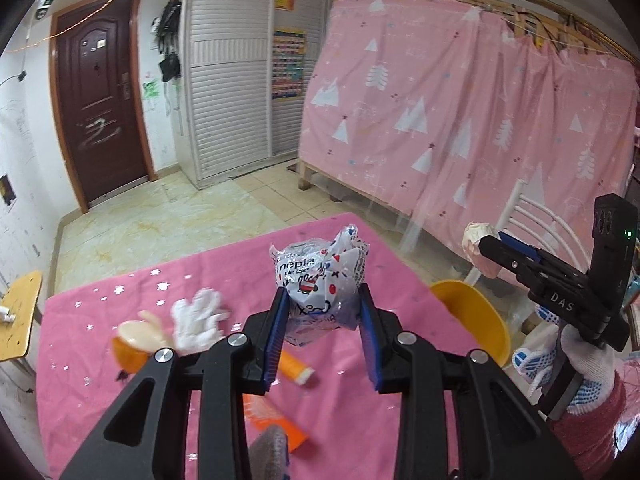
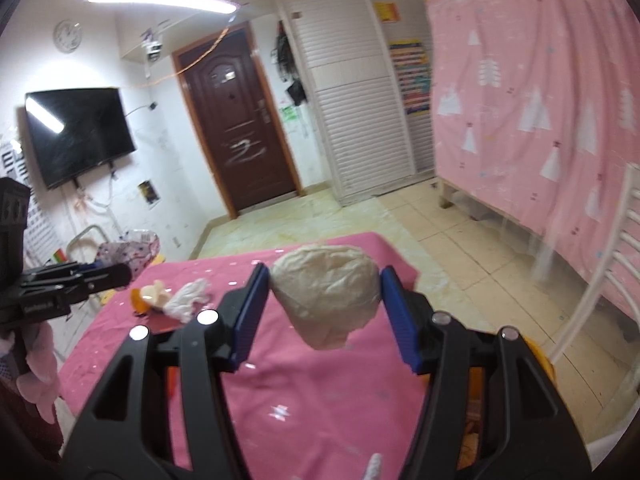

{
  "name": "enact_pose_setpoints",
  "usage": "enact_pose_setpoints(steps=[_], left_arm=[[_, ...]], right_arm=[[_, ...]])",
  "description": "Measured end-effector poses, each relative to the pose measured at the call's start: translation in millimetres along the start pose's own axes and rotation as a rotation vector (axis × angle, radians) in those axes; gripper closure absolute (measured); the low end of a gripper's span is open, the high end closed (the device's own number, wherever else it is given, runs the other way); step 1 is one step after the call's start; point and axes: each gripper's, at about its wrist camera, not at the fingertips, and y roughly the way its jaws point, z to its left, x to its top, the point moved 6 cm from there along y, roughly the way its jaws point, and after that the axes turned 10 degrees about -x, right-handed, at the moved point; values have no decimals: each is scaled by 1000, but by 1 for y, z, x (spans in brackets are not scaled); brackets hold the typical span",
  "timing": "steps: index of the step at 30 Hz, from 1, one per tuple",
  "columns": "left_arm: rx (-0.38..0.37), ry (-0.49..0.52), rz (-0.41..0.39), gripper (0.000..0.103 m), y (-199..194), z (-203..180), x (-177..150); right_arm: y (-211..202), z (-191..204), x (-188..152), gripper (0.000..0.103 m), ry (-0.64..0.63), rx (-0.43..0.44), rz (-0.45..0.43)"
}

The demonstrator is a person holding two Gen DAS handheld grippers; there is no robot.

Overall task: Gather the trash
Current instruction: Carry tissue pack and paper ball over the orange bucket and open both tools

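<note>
Plastic wrapper (image 1: 322,280) printed "nepia"

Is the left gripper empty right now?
No, the left gripper is clamped on a crumpled printed plastic wrapper, held above the pink tablecloth.

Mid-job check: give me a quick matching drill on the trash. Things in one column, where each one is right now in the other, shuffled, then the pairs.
1. printed plastic wrapper
2. beige paper wad
3. white crumpled tissue
4. yellow bin

A. lying on the pink tablecloth
B. beside the table's right edge
C. clamped in the left gripper
D. clamped in the right gripper

Pairs: 1-C, 2-D, 3-A, 4-B
</note>
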Motion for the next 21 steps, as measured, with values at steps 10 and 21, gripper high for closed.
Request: enact_pose_setpoints(steps=[10, 21], left_arm=[[-101, 70, 63, 77, 62, -78, 6], [-160, 119, 134, 77, 124, -139, 5]], right_arm=[[2, -74, -23, 47, 57, -110, 37], [2, -129, -34, 27, 183, -130, 40]])
